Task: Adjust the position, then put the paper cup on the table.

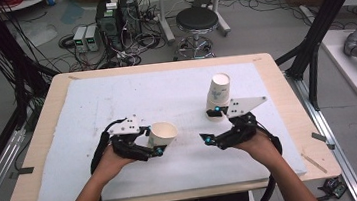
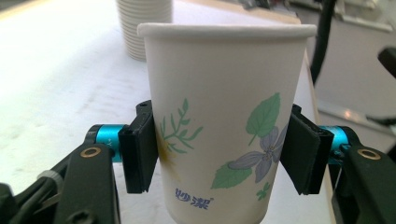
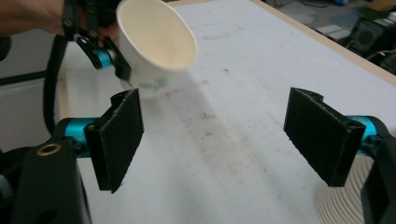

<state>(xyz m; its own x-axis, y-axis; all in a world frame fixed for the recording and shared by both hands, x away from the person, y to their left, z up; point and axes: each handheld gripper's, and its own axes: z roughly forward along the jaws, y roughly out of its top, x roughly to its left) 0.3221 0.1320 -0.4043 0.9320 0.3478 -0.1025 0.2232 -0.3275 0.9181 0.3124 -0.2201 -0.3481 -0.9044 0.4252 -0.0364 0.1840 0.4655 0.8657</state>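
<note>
My left gripper is clamped on a single paper cup, left of centre in the high view, the cup tipped so its mouth faces up and to the right. In the left gripper view the two black pads press on the cup's printed wall about halfway up, one on each side. I judge the cup very light and thin-walled: it will dent under a hard squeeze and could slip if I ease off, so mid-wall below the rolled rim seems the right place to hold it, gently.

My right gripper stands with its jaws wide apart and nothing between them, right of centre in the high view. The stack of paper cups leans just above it, and its ribbed base shows at the lower right of the right gripper view, close beside one jaw. A careless swing could topple that stack. The white mat is bare elsewhere.
</note>
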